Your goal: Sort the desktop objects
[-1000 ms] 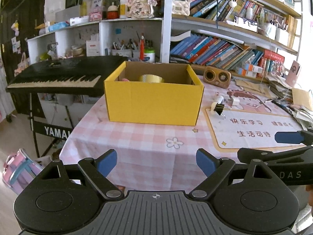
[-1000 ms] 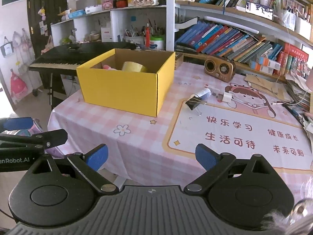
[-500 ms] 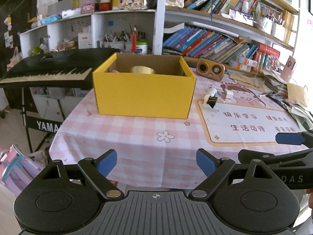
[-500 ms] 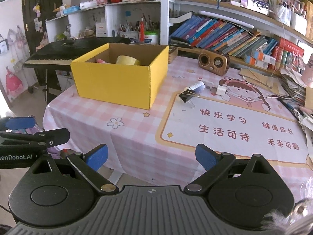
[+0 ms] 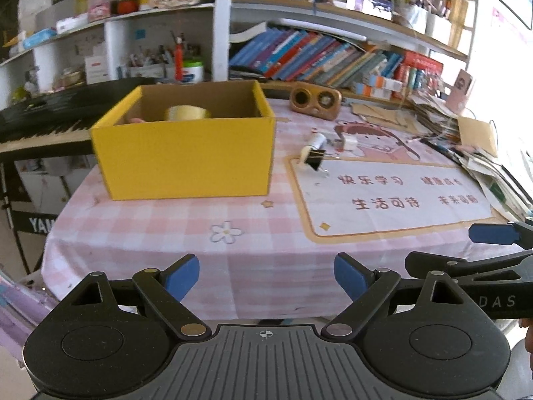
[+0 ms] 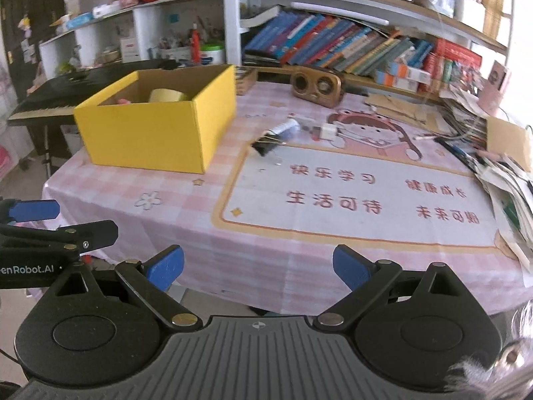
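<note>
A pink-checked table (image 5: 140,233) carries a yellow box (image 5: 186,163), printed mat (image 5: 393,196), binder clip (image 5: 314,161) and wooden speaker (image 5: 314,102).

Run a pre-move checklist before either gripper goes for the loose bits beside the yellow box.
1. Left gripper open, nothing between its fingers: ok.
2. Right gripper open, nothing between its fingers: ok.
3. Yellow box upright, top open to receive items: ok.
4. Tape roll already inside the box: ok.
5. Black binder clip, white cylinder and small white cube lying loose on the mat: ok, though the picture is blurred, so whether they touch: cannot tell.
6. Both grippers at the near table edge, short of those items: not ok for grasping yet.
</note>
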`<state>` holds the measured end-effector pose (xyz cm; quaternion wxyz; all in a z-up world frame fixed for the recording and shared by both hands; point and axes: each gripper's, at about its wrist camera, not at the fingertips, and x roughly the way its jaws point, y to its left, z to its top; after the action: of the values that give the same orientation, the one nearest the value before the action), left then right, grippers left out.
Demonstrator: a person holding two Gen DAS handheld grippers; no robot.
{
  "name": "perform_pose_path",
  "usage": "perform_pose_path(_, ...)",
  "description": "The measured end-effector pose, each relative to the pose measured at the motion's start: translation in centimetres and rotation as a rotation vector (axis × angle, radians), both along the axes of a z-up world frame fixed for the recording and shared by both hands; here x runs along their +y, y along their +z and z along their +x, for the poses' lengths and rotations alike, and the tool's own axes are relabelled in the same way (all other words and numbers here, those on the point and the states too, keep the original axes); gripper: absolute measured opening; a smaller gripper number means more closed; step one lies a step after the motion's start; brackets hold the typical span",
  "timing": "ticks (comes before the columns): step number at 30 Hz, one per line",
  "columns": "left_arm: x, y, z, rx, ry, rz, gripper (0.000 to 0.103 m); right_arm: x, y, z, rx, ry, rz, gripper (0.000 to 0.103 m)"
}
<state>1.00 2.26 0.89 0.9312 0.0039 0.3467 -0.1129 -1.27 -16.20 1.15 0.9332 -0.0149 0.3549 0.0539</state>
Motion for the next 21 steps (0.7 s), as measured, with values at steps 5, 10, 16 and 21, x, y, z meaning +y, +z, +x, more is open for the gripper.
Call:
perform_pose_path(5, -2.1, -0.3, 1.2, 0.018, -0.044, 0.005, 0.09, -1.9, -0.2, 0.4, 0.016, -0.041, 0.0, 0.097)
perform_pose_path(10, -4.2, -0.3, 2.3, 0.019, -0.084, 0.004, 0.09, -4.1, -0.5, 1.3, 0.04, -0.088, 0.014, 0.097)
perform_pose_path(16, -6.8, -0.3, 3.7, 0.012, -0.128, 0.0, 0.09, -6.6, -0.5, 2.1, 0.039, -0.133, 0.005, 0.097)
perform_pose_path(21, -8.4, -0.3, 4.8, 0.008, -0.14, -0.015, 0.09, -8.4, -0.3, 3.2, 0.036, -0.146, -0.001, 0.096)
